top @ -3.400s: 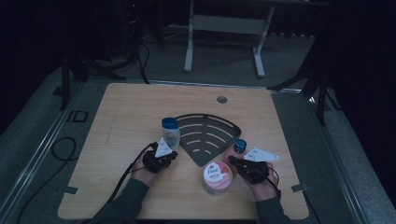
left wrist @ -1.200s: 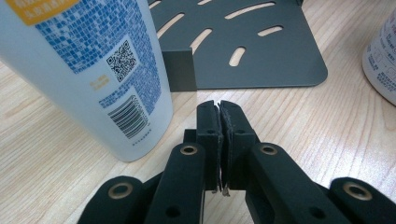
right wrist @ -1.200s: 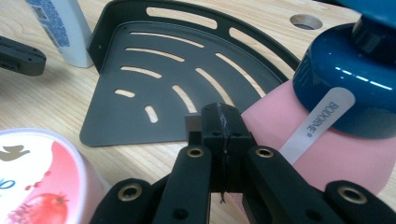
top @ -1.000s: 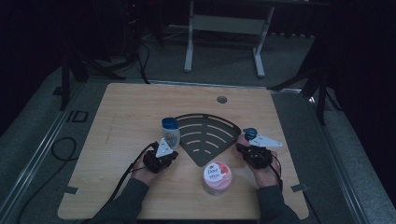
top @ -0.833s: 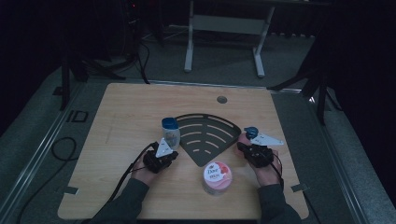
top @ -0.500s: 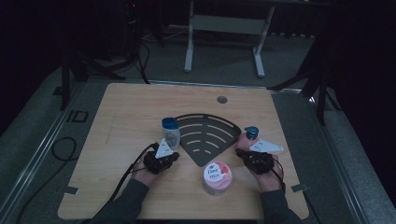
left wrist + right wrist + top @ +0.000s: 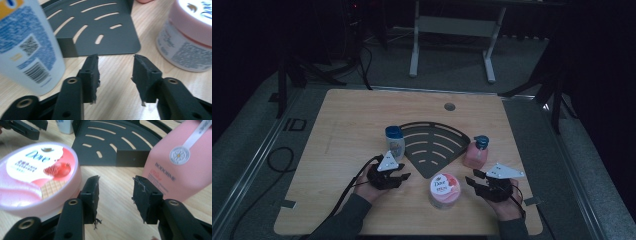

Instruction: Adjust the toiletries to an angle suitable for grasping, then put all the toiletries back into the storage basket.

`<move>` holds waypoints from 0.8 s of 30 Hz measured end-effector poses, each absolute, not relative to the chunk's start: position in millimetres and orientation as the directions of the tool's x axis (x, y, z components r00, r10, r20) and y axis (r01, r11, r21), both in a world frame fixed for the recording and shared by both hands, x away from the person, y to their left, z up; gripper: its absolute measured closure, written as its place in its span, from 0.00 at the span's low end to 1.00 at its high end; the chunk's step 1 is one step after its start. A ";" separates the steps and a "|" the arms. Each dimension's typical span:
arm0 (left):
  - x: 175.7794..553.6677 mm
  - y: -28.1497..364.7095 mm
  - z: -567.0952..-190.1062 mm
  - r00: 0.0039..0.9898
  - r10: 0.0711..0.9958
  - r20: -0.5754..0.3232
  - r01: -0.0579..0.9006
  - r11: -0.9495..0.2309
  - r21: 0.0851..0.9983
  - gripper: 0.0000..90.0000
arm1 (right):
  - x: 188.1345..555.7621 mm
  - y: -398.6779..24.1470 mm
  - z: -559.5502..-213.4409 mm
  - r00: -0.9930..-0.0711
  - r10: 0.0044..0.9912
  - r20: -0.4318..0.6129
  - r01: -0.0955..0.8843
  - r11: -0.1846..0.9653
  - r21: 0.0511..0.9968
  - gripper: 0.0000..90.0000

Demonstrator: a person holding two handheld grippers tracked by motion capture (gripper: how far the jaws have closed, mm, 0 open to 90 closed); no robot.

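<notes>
A black fan-shaped slotted rack (image 7: 432,145) lies flat mid-table. A white and blue bottle (image 7: 395,141) stands at its left corner, a pink bottle with a blue cap (image 7: 475,152) at its right corner, and a pink Dove jar (image 7: 445,190) in front. My left gripper (image 7: 404,176) rests just below the white bottle (image 7: 27,47). Its jaws (image 7: 115,72) have just been opening and hold nothing. My right gripper (image 7: 472,180) sits between the jar (image 7: 37,175) and the pink bottle (image 7: 180,165). Its jaws (image 7: 115,195) have also just been opening, with only bare wood between them.
The wooden table (image 7: 347,125) has a round cable hole (image 7: 449,106) near its far edge. Cables trail from both grippers toward the near edge. A metal stand (image 7: 452,30) and dark floor lie beyond the table.
My right gripper has drawn back toward the near edge, away from the pink bottle, which now stands free beside the rack. The left hand has stayed in place.
</notes>
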State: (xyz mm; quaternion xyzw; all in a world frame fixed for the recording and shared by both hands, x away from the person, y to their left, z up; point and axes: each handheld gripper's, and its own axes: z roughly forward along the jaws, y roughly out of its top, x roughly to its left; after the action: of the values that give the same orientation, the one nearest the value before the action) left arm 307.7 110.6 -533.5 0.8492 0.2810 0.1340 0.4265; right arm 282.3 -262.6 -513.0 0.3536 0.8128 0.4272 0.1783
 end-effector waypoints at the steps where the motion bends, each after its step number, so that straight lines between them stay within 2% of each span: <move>1: 307.0 109.9 -533.3 0.811 0.584 -0.016 0.360 -0.478 0.802 0.60 | 281.0 -263.1 -513.2 -0.687 0.727 0.011 0.425 0.389 0.817 0.56; 3: 305.2 108.4 -532.5 0.821 0.571 -0.027 0.355 -0.473 0.807 0.55 | 278.4 -262.9 -514.6 -0.686 0.728 0.001 0.432 0.406 0.805 0.47; 5: 302.8 106.4 -531.6 0.829 0.559 -0.030 0.347 -0.471 0.811 0.51 | 275.6 -262.6 -516.4 -0.693 0.721 -0.006 0.435 0.425 0.794 0.45; 15: 296.3 96.4 -528.2 0.861 0.508 -0.039 0.322 -0.483 0.815 0.43 | 267.2 -260.3 -519.6 -0.772 0.636 -0.003 0.391 0.478 0.787 0.38; 22: 290.7 79.0 -530.3 0.899 0.436 -0.030 0.284 -0.530 0.799 0.38 | 263.8 -257.7 -522.2 -0.813 0.582 0.004 0.370 0.511 0.776 0.34; 24: 287.6 67.5 -533.1 0.921 0.388 -0.027 0.260 -0.562 0.786 0.37 | 262.3 -256.5 -523.5 -0.830 0.558 0.013 0.364 0.523 0.771 0.33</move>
State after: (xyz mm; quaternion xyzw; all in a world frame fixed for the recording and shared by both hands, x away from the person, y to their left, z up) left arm 287.6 67.5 -533.1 0.8805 0.1841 0.0748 0.4305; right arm 262.3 -256.5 -523.5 0.2667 0.8644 0.4093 0.1187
